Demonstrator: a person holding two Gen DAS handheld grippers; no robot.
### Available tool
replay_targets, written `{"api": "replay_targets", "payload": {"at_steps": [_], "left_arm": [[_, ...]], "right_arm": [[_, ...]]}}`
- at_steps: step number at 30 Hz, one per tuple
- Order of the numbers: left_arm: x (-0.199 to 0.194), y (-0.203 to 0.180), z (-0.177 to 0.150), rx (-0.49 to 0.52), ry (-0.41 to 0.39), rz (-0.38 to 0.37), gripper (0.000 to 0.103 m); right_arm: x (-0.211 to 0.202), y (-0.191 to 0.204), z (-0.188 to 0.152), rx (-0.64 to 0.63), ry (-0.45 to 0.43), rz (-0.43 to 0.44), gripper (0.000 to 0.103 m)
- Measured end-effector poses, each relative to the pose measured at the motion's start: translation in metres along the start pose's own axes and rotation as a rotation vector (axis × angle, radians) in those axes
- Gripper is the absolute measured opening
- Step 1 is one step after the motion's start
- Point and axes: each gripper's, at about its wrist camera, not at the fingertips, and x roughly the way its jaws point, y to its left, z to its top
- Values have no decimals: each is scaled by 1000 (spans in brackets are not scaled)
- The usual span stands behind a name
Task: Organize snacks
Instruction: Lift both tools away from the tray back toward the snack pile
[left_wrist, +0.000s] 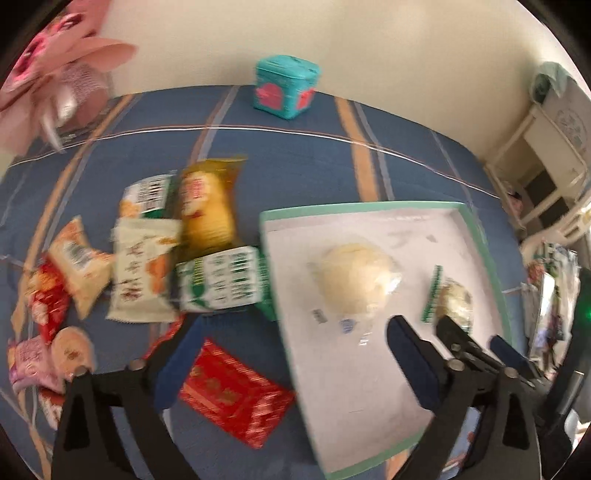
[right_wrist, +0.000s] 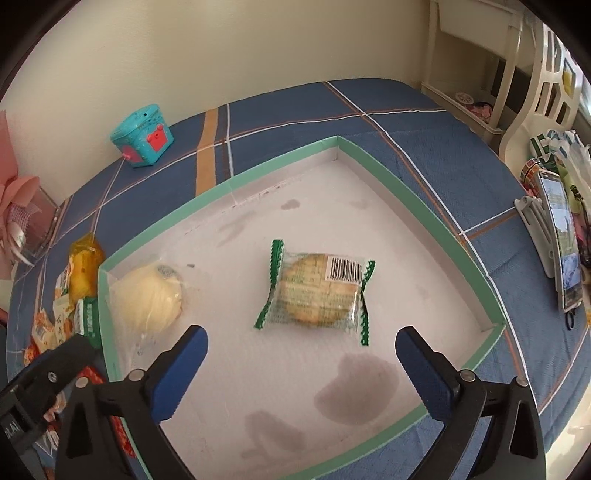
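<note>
A: Progress? Two snacks are lying in the shallow green-rimmed box (right_wrist: 384, 173): a round pale bun (right_wrist: 147, 295) in clear film, and a flat wrapped biscuit (right_wrist: 317, 291) with green crimped ends.

B: The rest are sitting beside the box on the blue plaid bed (left_wrist: 295, 147): crinkly foil packets, a red packet (left_wrist: 232, 395).

A: Left gripper (left_wrist: 291, 354) and right gripper (right_wrist: 301, 354), fingers spread wide, gripping nothing.

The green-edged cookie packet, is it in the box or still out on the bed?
In the box. The cookie packet lies flat on the white floor of the box, beside the pale bun, untouched.
</note>
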Motion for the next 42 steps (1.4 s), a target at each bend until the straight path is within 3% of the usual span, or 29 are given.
{"api": "replay_targets", "payload": {"at_steps": [7,13,18,22,28,35,42], "left_arm": [[-15,20,-15,19,-75,205,102],[-41,27,-24,15,-146,269,102],[-61,25,-37,12,-200,381,102],[-73,31,-47,-23,-178,349,102],[-82,43,-67,-19,-123,393,102],[-85,81,-82,-125,-24,367,102],[-97,126,-87,-199,-18,366,102]], "right_arm": [[-14,12,-17,-36,-9,27,103],[-33,25,-31,-66,-22,51,103],[-47,31,-46,-80,-16,76,103],[-54,39,-59,-109,-11,83,103],[-60,47,-75,-132,12,112,103],[-64,62,-87,-157,32,133,103],[-58,89,-96,-229,58,155,103]]}}
